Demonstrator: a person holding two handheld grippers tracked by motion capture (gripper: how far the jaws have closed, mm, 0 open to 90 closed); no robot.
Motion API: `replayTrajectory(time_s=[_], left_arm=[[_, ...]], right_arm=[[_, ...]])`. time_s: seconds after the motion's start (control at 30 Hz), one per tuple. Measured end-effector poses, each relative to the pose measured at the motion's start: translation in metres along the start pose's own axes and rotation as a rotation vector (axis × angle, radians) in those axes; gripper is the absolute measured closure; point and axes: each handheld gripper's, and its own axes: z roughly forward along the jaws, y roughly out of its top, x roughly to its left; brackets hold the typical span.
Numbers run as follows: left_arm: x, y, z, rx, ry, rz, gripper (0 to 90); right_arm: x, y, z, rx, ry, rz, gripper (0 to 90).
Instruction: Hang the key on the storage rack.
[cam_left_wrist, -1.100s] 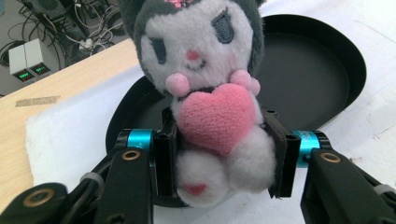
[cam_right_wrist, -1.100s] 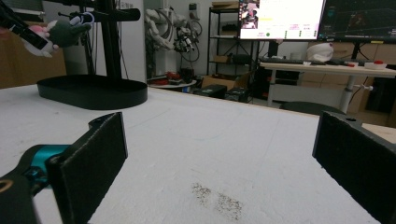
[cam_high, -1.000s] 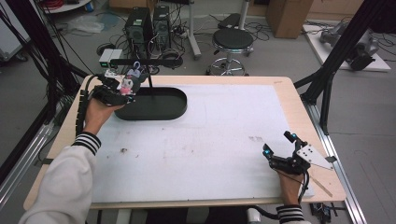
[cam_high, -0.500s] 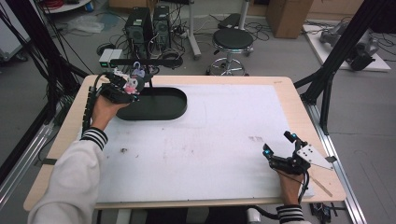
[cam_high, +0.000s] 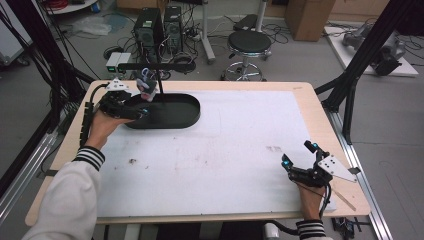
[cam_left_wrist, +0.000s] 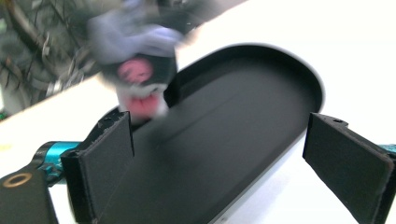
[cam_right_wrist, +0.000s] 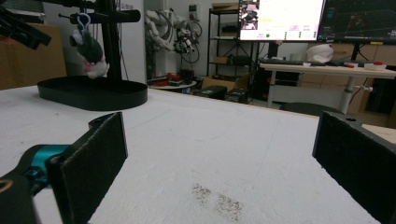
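A black oval tray (cam_high: 172, 116) sits at the table's far left, with a black post and crossbar (cam_high: 150, 65) rising from it. From the bar hangs a small grey, white and pink plush toy (cam_high: 146, 85). My left gripper (cam_high: 134, 107) hovers over the tray's left end, open, just below and beside the toy. In the left gripper view the toy (cam_left_wrist: 138, 77) is blurred, above the left jaw, and nothing lies between the jaws (cam_left_wrist: 219, 140). My right gripper (cam_high: 298, 156) rests open near the front right corner, and the right gripper view places the tray (cam_right_wrist: 93, 94) and toy (cam_right_wrist: 90, 52) far off.
A white mat (cam_high: 215, 150) covers the wooden table (cam_high: 320, 107), with faint stains (cam_right_wrist: 217, 200) in front of the right gripper. Black frame struts (cam_high: 350, 85) stand at the right edge and at the left edge (cam_high: 50, 65). A stool (cam_high: 248, 45) and computers stand beyond the far edge.
My left hand and gripper have drawn slightly back toward the table's left, away from the plush toy, which now hangs free and looks blurred. The right gripper has not moved.
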Motion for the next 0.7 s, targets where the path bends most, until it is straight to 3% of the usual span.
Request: replayTrajectory(time_s=[0.1, 0.13, 0.17, 0.33, 0.4, 0.57, 0.63, 0.7], left_arm=[[-0.005, -0.007, -0.014, -0.141, -0.043, -0.012, 5.1], [-0.009, -0.011, -0.024, -0.212, -0.062, -0.025, 5.1], [-0.009, -0.011, -0.024, -0.212, -0.062, -0.025, 4.9], [-0.020, -0.022, -0.046, -0.307, -0.103, -0.012, 1.7], [-0.025, -0.027, -0.054, -0.334, -0.093, 0.011, 1.7], [-0.036, -0.046, -0.070, -0.383, -0.101, 0.016, 1.7], [-0.040, -0.054, -0.075, -0.398, -0.083, 0.022, 1.7], [-0.042, -0.063, -0.079, -0.410, -0.078, 0.001, 1.7]], right_arm=[[0.000, 0.000, 0.000, 0.000, 0.000, 0.000, 2.2], [0.000, 0.000, 0.000, 0.000, -0.001, 0.000, 2.2], [0.000, 0.000, 0.000, 0.001, -0.002, 0.001, 2.2], [0.001, 0.000, 0.000, 0.010, 0.001, 0.013, 2.1], [0.001, 0.000, 0.000, 0.010, 0.001, 0.010, 2.1], [0.001, 0.000, 0.000, 0.005, 0.002, 0.000, 2.1], [0.001, 0.000, 0.000, 0.009, -0.002, -0.003, 2.1], [0.002, 0.000, 0.000, 0.008, -0.003, -0.004, 2.1]])
